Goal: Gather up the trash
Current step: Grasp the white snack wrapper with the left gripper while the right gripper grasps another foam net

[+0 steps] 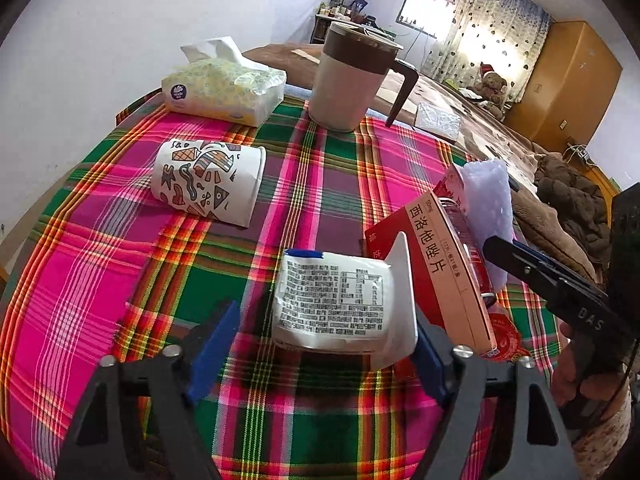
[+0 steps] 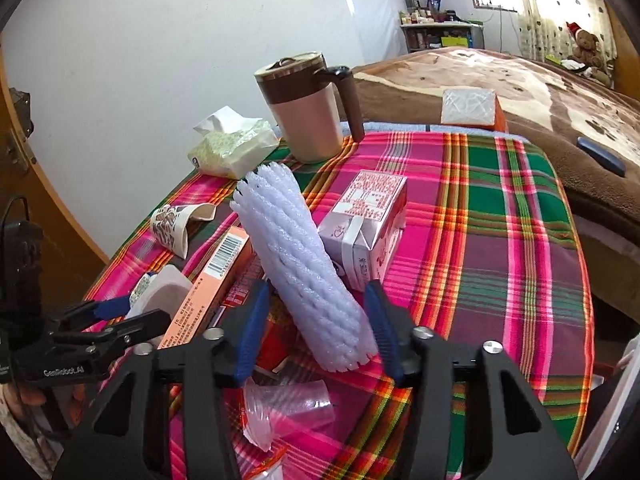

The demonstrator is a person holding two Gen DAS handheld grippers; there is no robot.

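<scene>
The left gripper has its jaws apart around a white snack packet lying on the plaid table; the right pad touches the packet's edge, the left pad stands clear. The packet looks light, thin and crinkly, so it is best pinched across its flat sides. The right gripper straddles a white foam sleeve that leans over an orange box; its jaws sit close on both sides, but whether they press I cannot tell. The foam looks very light and squashy, best taken around its middle. Only the right view shows the crushed clear plastic cup and the pink carton; the left view shows the fallen paper cup fully.
</scene>
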